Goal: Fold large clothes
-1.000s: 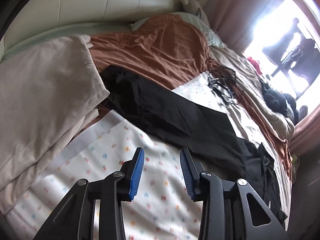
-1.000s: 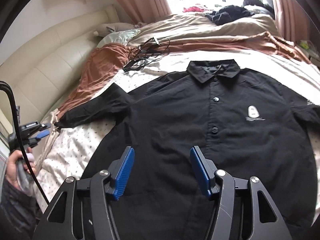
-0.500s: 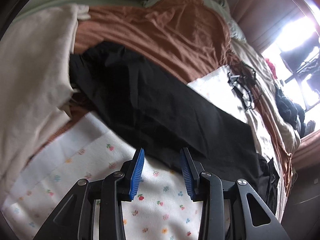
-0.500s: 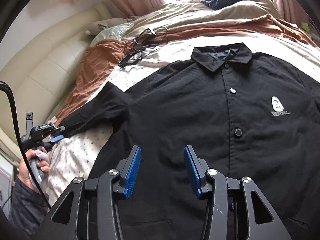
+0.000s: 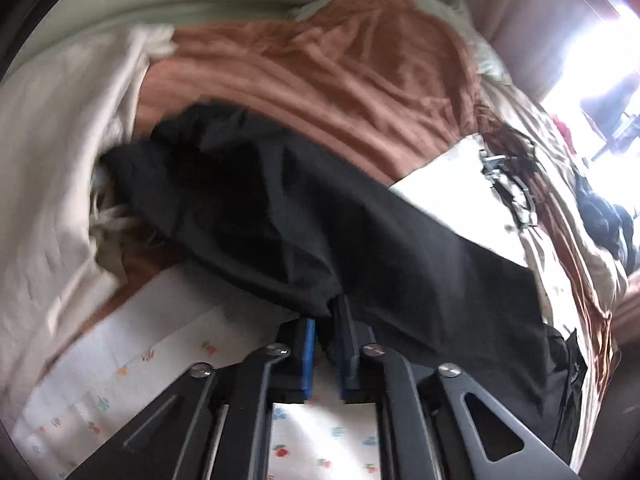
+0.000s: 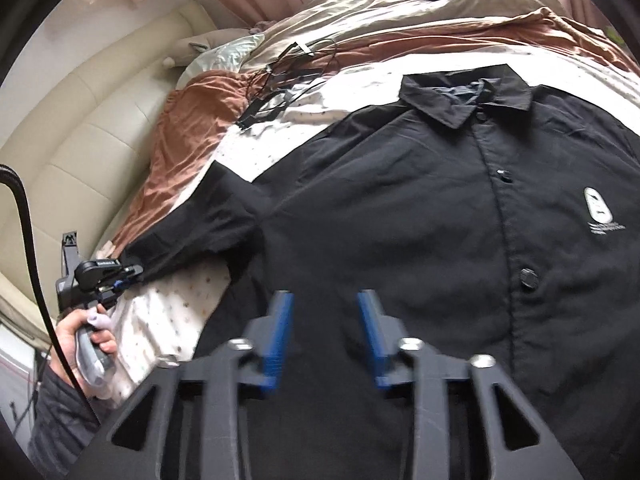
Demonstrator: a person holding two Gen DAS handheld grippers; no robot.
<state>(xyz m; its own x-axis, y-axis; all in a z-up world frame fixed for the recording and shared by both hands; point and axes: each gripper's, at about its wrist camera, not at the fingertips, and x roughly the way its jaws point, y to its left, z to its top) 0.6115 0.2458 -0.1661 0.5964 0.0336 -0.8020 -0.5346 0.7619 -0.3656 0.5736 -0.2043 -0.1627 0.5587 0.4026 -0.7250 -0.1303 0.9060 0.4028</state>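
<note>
Bed: the floral sheet (image 6: pixel 176 312) fills the lower left of the right wrist view, with a rust-brown blanket (image 5: pixel 320 80) across the upper middle of the left wrist view and a cream padded headboard (image 6: pixel 80 128) at the left of the right wrist view.
Task's thing: a black button-up shirt (image 6: pixel 400 220) lies face up and spread flat on the bed, taking up the centre and right of the right wrist view, collar toward the top of the frame.
Sleeve: the shirt's sleeve (image 5: pixel 248 208) runs from the centre toward the left of the left wrist view, its lower edge puckered where it meets the tongs.
Left gripper (image 5: pixel 325 344): bottom centre of its own view, jaws drawn narrow and pinching the edge of the sleeve cloth.
Right gripper (image 6: pixel 326 332): bottom centre of its view, jaws standing wide with nothing between them, hovering over the shirt's lower front.
Step in hand: judged as the first fold, the sleeve just taken up.
Next move calls for: carrying the sleeve inward across the chest without dragging the body; the free tongs could pin the front.
Cables (image 6: pixel 280 80): a black tangle in the upper middle of the right wrist view.
Chest logo (image 6: pixel 598 210): a small white emblem at the right edge, with lines of print beneath, too small to read.
</note>
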